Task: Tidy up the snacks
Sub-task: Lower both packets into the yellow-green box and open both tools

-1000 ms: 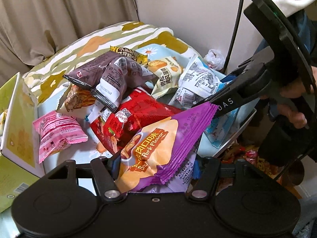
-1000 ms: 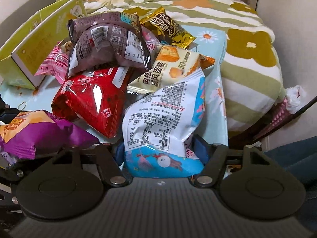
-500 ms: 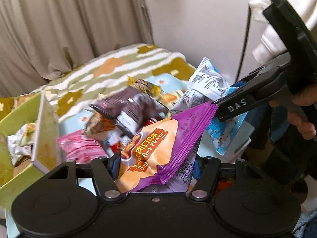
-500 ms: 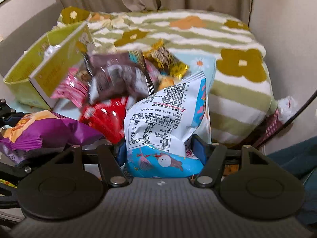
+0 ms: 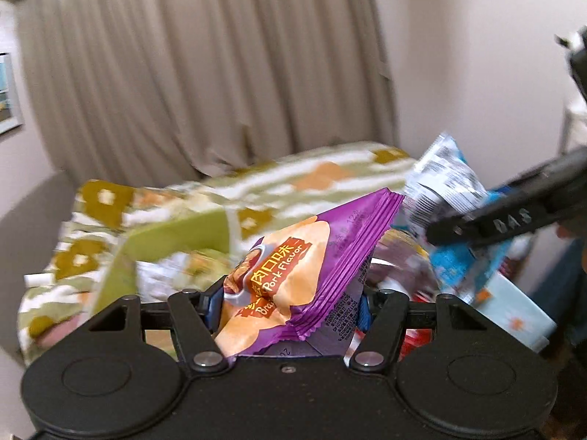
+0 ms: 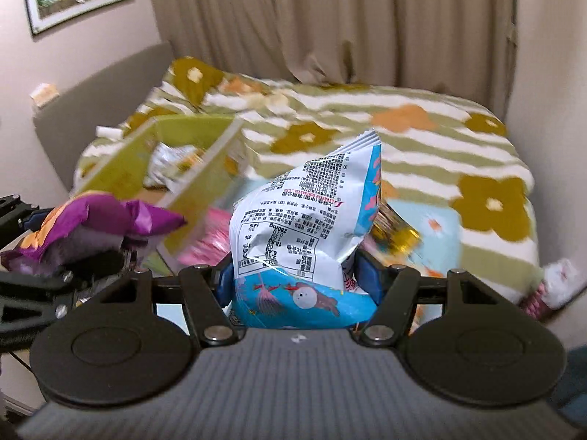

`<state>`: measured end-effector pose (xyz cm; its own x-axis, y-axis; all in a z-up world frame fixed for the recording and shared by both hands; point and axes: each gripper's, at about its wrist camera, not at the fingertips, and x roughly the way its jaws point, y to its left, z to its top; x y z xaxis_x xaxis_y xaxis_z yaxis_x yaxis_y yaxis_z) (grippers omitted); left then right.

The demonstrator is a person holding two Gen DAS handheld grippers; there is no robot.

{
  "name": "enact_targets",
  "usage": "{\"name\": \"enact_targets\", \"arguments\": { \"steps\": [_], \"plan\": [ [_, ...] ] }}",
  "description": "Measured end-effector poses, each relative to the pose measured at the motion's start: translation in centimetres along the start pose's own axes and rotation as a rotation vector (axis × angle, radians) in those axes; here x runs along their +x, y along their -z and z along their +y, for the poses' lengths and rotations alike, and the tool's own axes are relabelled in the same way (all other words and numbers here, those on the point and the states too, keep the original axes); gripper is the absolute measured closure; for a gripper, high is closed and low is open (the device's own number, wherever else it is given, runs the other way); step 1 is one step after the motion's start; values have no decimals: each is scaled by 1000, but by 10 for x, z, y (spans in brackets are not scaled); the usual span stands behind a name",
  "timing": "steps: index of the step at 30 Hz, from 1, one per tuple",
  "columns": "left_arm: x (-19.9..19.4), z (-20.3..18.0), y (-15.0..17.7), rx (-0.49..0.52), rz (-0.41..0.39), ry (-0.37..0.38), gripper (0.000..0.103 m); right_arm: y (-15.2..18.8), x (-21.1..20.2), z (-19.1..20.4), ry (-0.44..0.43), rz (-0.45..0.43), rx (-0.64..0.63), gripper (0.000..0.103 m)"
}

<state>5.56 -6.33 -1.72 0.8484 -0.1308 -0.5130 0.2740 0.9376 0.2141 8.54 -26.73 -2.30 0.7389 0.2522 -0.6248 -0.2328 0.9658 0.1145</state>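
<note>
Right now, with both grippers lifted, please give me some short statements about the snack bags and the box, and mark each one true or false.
1. The left gripper is shut on a purple bag. True.
2. The right gripper is empty. False: it is shut on a white and blue bag.
3. The green box already has snacks inside. True: a wrapped pack shows in it.
4. The purple bag's print says Pork Flavor. True.
5. The white and blue bag lies in the green box. False: it is held up in the gripper, outside the box.
</note>
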Motion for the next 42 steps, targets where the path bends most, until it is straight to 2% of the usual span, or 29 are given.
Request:
{"name": "enact_targets", "arguments": {
  "steps": [8, 12, 16, 23, 31, 34, 36, 37, 42],
  "plan": [
    [25, 104, -18, -60, -16, -134, 35, -55, 47, 78, -61, -35, 24, 23],
    [49, 145, -20, -57, 4, -154, 35, -79, 84, 116, -73, -18, 44, 23],
    [82, 181, -17, -59, 40, -142, 35, -96, 123, 145, -62, 5, 48, 23],
    [140, 213, -3, -50, 118, -47, 35, -101, 187, 172, 10, 93, 98, 23],
    [196, 217, 20, 21, 205, 13, 35, -95, 223, 178, 98, 160, 134, 23],
    [208, 217, 25, 26, 245, 14, 24, -94, 227, 174, 111, 176, 145, 23],
    [208, 220, 26, 22, 248, 20, 7, -94, 228, 173, 110, 180, 146, 23],
    [203, 221, 26, 20, 240, 18, 3, -95, 228, 172, 108, 179, 145, 23],
    [181, 229, 25, -19, 231, 13, 1, -97, 226, 166, 69, 175, 142, 23]
  ]
}}
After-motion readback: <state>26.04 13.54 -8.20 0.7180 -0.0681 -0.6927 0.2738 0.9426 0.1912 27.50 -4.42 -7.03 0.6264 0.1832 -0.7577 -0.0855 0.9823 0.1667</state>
